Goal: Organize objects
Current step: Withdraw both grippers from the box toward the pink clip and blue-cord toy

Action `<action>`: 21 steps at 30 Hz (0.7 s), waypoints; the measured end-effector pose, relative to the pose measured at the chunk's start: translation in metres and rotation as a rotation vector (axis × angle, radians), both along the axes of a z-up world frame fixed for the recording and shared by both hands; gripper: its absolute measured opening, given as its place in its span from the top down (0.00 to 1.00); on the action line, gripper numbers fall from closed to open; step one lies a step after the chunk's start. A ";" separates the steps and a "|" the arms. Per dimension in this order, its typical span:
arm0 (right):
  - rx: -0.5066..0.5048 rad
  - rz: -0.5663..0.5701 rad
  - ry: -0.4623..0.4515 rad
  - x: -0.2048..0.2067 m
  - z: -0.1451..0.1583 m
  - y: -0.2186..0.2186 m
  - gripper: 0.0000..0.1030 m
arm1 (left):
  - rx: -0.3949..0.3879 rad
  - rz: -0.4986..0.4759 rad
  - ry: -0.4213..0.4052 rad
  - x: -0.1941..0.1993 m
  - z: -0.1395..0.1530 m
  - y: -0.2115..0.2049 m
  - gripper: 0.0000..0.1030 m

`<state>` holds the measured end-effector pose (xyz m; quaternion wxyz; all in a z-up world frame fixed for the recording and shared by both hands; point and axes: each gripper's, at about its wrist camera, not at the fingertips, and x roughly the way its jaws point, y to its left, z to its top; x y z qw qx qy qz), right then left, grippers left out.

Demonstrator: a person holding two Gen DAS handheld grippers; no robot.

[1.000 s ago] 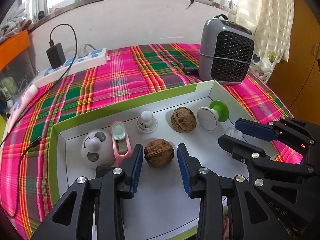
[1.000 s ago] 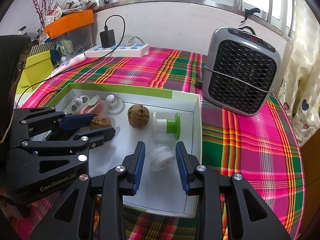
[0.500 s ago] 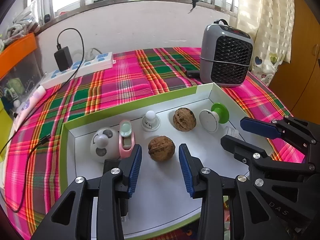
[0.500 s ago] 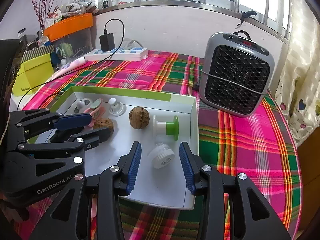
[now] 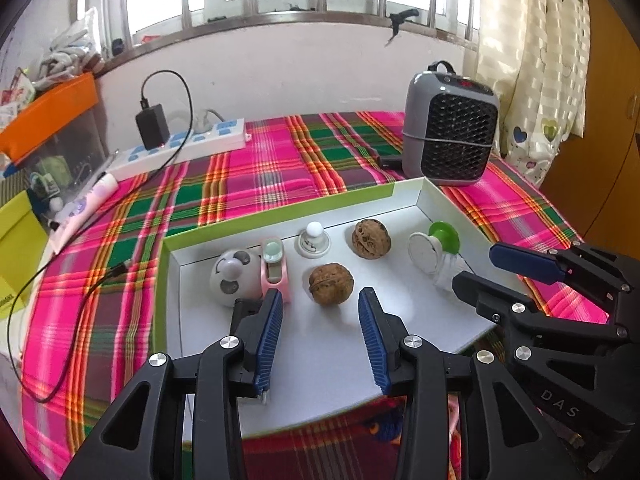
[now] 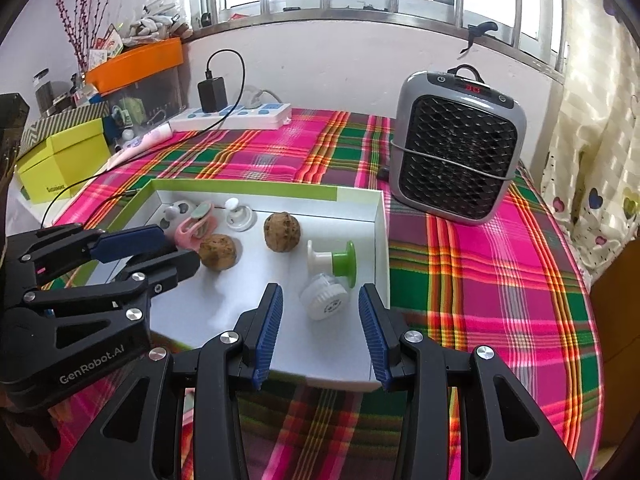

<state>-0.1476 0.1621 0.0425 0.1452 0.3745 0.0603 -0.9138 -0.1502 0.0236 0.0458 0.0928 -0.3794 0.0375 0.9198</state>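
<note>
Inside the shallow white cardboard tray with green outer walls [image 5: 172,280], which lies on a pink and green plaid cloth [image 5: 260,168], several small things rest. The left gripper [image 5: 320,312] hovers over the near part of the tray with its blue-padded jaws apart and nothing between them; the nearer brown wrinkled walnut [image 5: 331,283] lies on the tray floor just beyond its fingertips, apart from both pads. A second brown walnut [image 5: 371,238] lies farther back. The right gripper [image 6: 320,307] also has its jaws apart, and the white ribbed round cap [image 6: 323,301] lies on the tray floor between the fingertips, touching neither pad. Just behind the cap lies a white spool with a green disc [image 6: 334,259]. A grey fan heater [image 6: 456,152] stands on the cloth beyond the tray.
</note>
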 end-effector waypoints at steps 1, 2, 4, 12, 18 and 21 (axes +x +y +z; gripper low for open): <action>0.000 -0.001 0.002 0.002 0.001 0.000 0.60 | 0.004 0.001 0.001 0.002 0.000 -0.001 0.63; 0.000 -0.002 0.003 0.004 0.001 -0.001 0.60 | 0.006 0.005 0.004 0.005 0.001 -0.002 0.63; -0.004 -0.005 0.004 0.007 0.002 -0.001 0.60 | -0.008 0.013 0.018 0.012 0.002 -0.002 0.63; -0.020 -0.009 0.015 0.026 0.008 -0.004 0.60 | 0.022 0.026 0.031 0.035 0.008 -0.013 0.63; -0.034 -0.004 0.029 0.042 0.012 -0.006 0.60 | 0.056 0.039 0.039 0.055 0.008 -0.026 0.63; -0.046 -0.002 0.024 0.050 0.011 -0.007 0.60 | 0.075 0.049 0.032 0.063 0.005 -0.034 0.63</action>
